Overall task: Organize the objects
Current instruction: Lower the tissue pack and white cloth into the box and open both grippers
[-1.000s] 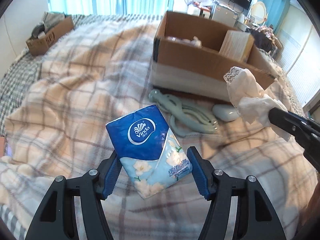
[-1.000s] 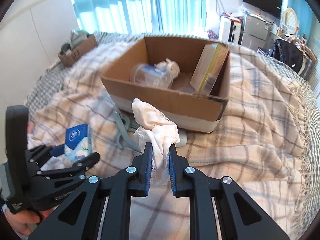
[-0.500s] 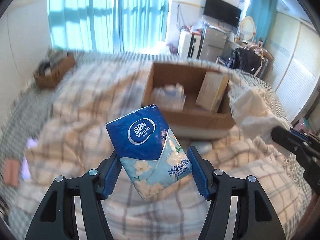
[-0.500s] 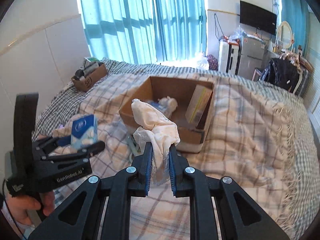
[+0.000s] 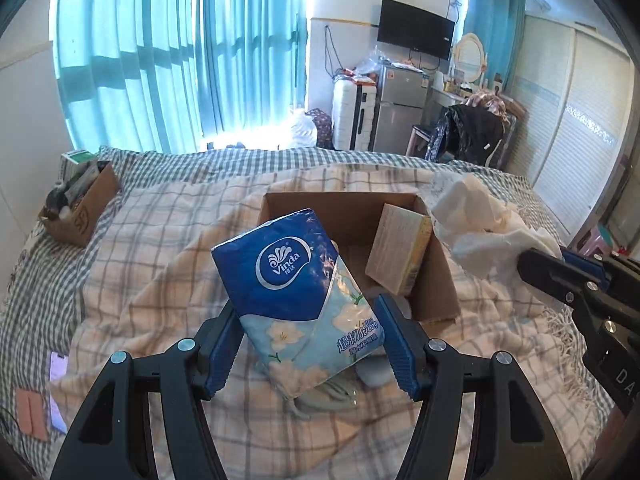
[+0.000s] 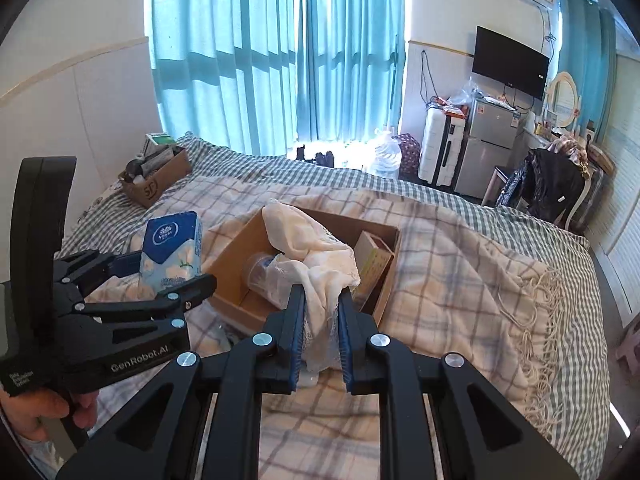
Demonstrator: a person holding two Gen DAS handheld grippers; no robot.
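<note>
My left gripper (image 5: 308, 320) is shut on a blue Vinda tissue pack (image 5: 292, 280), held upright in the air in front of an open cardboard box (image 5: 436, 280) on the bed. The same tissue pack (image 6: 172, 248) and left gripper (image 6: 176, 268) show at the left of the right wrist view. My right gripper (image 6: 320, 300) is shut on a crumpled cream lace cloth (image 6: 312, 248), raised above the near side of the cardboard box (image 6: 232, 256). The cream cloth (image 5: 480, 228) hangs at the right of the left wrist view. Inside the box lean a tan carton (image 5: 396, 254) and a clear plastic container (image 6: 260, 272).
A plaid blanket (image 6: 460, 280) covers the bed. A small cardboard box (image 5: 80, 208) of odds and ends sits at the far left. A pale green item (image 5: 340, 392) and a grey mouse (image 5: 376, 372) lie below the tissue pack. A pink phone (image 5: 58, 392) lies at the bed's left edge.
Both grippers have risen with their loads, so the bed and cardboard box now look smaller and farther below. More of the room, curtains and fridge has come into view.
</note>
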